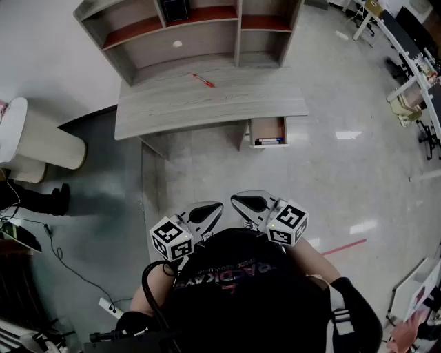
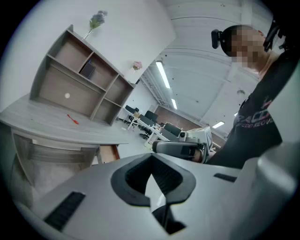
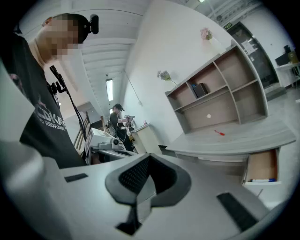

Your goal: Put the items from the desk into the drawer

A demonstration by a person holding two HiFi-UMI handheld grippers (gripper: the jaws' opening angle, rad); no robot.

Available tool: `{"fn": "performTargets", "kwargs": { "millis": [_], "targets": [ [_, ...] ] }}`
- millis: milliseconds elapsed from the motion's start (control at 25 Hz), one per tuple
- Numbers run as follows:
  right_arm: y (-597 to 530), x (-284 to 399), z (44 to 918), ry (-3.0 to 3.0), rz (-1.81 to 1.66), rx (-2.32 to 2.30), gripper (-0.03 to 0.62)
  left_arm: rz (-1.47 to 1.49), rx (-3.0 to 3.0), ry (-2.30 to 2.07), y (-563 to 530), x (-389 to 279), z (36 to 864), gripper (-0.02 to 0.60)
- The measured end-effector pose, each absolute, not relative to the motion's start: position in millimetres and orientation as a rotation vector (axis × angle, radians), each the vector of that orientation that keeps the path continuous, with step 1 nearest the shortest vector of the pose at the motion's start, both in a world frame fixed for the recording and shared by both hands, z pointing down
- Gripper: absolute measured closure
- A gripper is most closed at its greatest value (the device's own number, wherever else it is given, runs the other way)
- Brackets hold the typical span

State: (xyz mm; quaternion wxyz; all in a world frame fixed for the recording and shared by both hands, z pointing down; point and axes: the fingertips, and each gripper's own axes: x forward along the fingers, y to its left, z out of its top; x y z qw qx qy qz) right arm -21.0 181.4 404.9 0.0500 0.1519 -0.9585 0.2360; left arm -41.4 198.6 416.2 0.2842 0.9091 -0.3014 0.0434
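A red pen (image 1: 203, 81) lies on the grey desk (image 1: 207, 103), far ahead of me; it also shows as the red pen (image 2: 71, 119) and the red pen (image 3: 219, 133). Under the desk's right end the drawer (image 1: 269, 131) stands pulled out, with a blue pen (image 1: 269, 140) inside. The drawer (image 3: 262, 166) and blue pen (image 3: 262, 180) show in the right gripper view. My left gripper (image 1: 207, 214) and right gripper (image 1: 251, 203) hang close to my chest, well short of the desk. The left gripper (image 2: 152, 180) and right gripper (image 3: 146, 180) are both shut, with nothing between their jaws.
A hutch with shelves (image 1: 186, 27) stands on the desk's back and holds a dark frame (image 1: 174, 9). A white rounded cabinet (image 1: 41, 145) stands at left, with a person's shoes (image 1: 48, 200) beside it. Cables and a power strip (image 1: 110, 305) lie on the floor. Office desks (image 1: 413, 62) at far right.
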Motion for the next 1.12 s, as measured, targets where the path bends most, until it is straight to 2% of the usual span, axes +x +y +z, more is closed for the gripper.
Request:
{"fn": "performTargets", "kwargs": {
  "millis": [1120],
  "targets": [
    [172,10,406,-2.957,0.769,0.396,0.579,0.154,2.412,-0.891,199,-13,421,0.572]
  ]
}}
